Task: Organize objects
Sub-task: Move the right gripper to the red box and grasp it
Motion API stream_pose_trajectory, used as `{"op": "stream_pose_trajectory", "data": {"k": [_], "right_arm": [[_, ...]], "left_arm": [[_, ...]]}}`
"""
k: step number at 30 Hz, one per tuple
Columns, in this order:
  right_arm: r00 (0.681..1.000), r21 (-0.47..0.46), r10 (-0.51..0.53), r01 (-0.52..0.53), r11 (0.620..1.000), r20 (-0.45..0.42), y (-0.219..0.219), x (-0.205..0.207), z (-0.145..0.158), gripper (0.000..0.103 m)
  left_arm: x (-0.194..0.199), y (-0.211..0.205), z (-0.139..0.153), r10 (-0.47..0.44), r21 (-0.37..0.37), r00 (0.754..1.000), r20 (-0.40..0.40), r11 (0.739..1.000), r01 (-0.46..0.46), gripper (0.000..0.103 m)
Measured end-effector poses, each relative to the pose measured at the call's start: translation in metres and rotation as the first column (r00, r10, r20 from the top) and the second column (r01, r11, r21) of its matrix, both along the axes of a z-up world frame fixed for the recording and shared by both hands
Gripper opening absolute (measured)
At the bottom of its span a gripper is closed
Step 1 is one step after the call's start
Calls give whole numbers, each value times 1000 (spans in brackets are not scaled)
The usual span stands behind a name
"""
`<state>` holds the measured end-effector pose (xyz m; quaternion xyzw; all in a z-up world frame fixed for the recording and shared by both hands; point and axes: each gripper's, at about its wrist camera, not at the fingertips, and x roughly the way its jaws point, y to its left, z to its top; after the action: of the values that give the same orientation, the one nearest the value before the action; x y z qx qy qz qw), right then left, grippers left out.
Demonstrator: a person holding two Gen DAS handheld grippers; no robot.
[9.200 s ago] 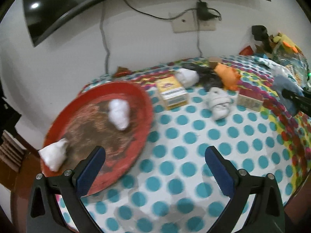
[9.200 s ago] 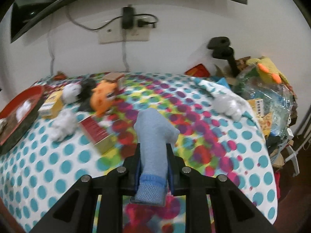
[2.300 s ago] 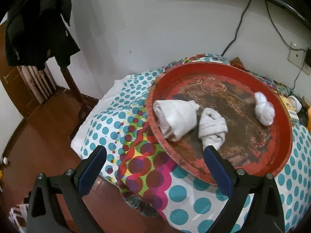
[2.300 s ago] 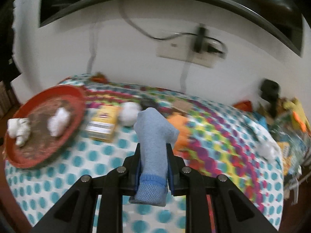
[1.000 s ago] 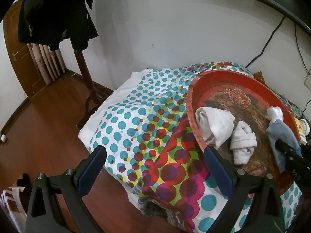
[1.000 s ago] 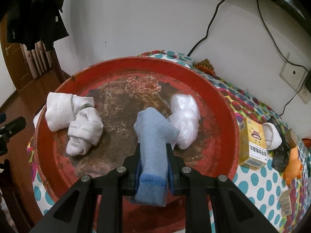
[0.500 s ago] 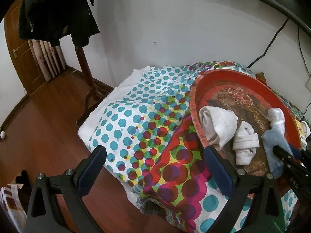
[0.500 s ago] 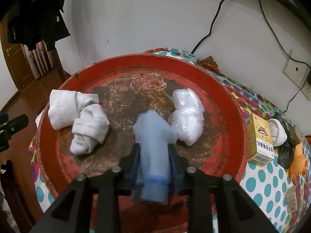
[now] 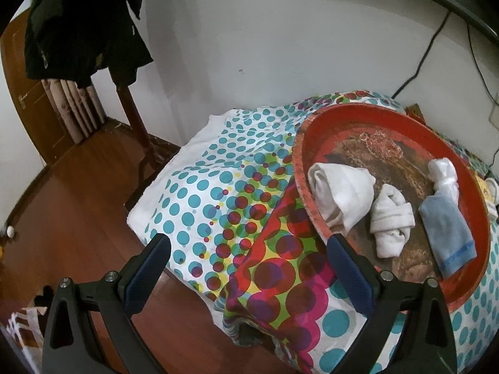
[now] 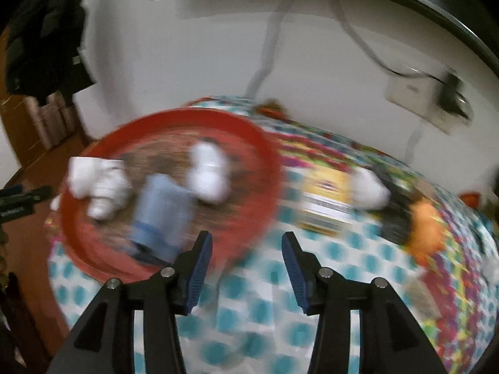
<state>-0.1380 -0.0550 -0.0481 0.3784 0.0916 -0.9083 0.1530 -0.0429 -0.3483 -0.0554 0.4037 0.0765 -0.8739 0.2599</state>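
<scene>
A round red tray (image 9: 312, 118) sits at the table's left end; it also shows in the blurred right wrist view (image 10: 268, 152). In it lie a blue sock (image 9: 446, 230) (image 10: 162, 215), two white rolled socks (image 9: 340, 193) (image 9: 391, 221) and a third white roll (image 9: 443, 174). My right gripper (image 10: 246, 261) is open and empty, just right of the tray over the cloth. My left gripper (image 9: 246, 268) is open and empty, off the table's left corner, near the tray's rim.
A dotted tablecloth (image 9: 218, 187) hangs over the table edge above a wooden floor (image 9: 62, 218). A dark coat (image 9: 81, 21) hangs on a stand at left. On the table right of the tray lie a yellow box (image 10: 327, 199), a white sock (image 10: 371, 190) and an orange toy (image 10: 427, 230).
My right gripper has opened and let go of the blue sock, which now lies in the tray. The right gripper has pulled back and swung right. The left gripper has barely moved.
</scene>
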Motion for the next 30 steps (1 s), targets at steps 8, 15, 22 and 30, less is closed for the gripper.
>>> {"op": "stream_pose_trajectory", "data": {"k": [8,15,22,30], "right_arm": [[984,65,-176,175,982,10,128,-13,-6,48],[990,70,-131,127,989,49,185,-14,-20,48],[995,75,-54,48,996,89,193,-27,-42,48],[996,39,-15,12,999,91,193,-34,-53,44]], "left_arm": [[-4,11,-5,-44,20,999,9,999,44,100],[-6,26,-4,-75,-47,997,23,996,76,101],[-6,39,2,-95,-77,995,18,992,97,101],[-13,61,10,-130,-66,991,16,989,130,101]]}}
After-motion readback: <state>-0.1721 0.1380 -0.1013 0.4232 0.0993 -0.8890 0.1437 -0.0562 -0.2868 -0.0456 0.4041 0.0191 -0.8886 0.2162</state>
